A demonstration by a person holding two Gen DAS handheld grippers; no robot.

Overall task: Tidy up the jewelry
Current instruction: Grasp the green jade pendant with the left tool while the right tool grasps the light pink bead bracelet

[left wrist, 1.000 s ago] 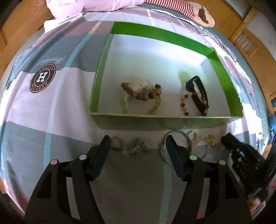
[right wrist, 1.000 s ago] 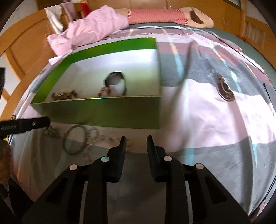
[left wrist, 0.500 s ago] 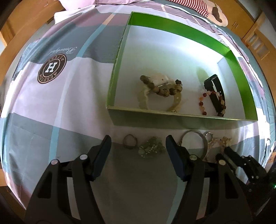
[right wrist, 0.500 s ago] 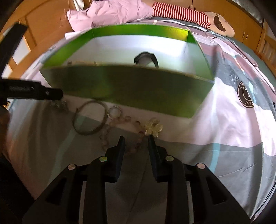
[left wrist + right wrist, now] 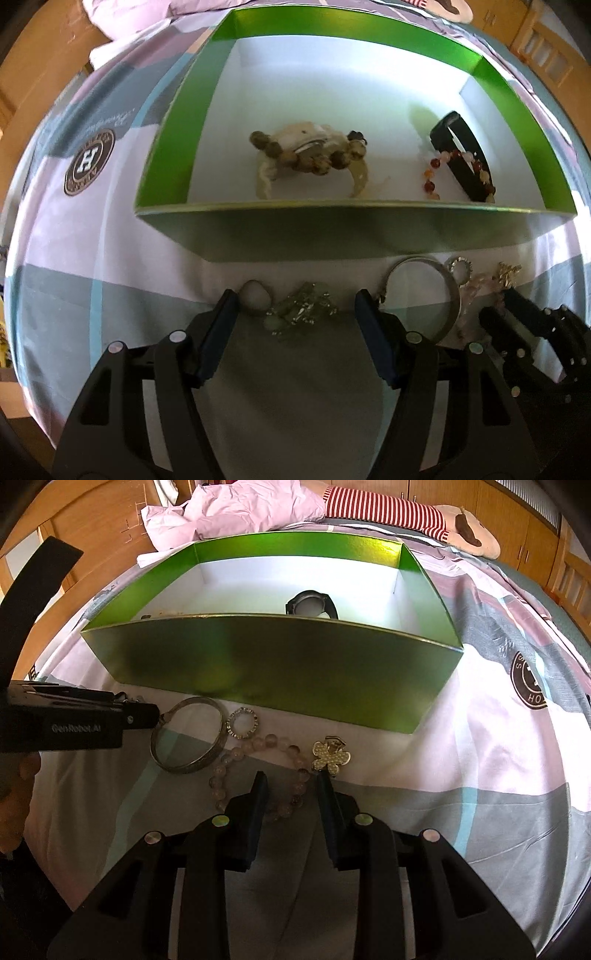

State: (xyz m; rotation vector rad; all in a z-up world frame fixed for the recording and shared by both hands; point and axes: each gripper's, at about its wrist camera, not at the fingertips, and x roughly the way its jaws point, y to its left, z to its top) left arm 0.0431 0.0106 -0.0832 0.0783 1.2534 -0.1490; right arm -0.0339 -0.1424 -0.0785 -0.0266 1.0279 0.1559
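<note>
Left gripper (image 5: 295,306) fingers wide around a crystal cluster (image 5: 301,309) on the bed, right gripper (image 5: 290,786) fingers narrow over a pink bead bracelet (image 5: 258,753), gripping nothing, green box (image 5: 273,664) behind.

sunlit bed (image 5: 498,760) (patchwork sheet) ringed by wooden cabinets (image 5: 495,520).

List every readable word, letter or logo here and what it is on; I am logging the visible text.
"GenRobot.AI": on the side of the left hand-held gripper.
"H": centre of the round brown badge on the bedsheet; the lettering round its ring is too blurred.
"HO": part of another cut-off badge.
Cursive script above the first badge: unreadable.
</note>
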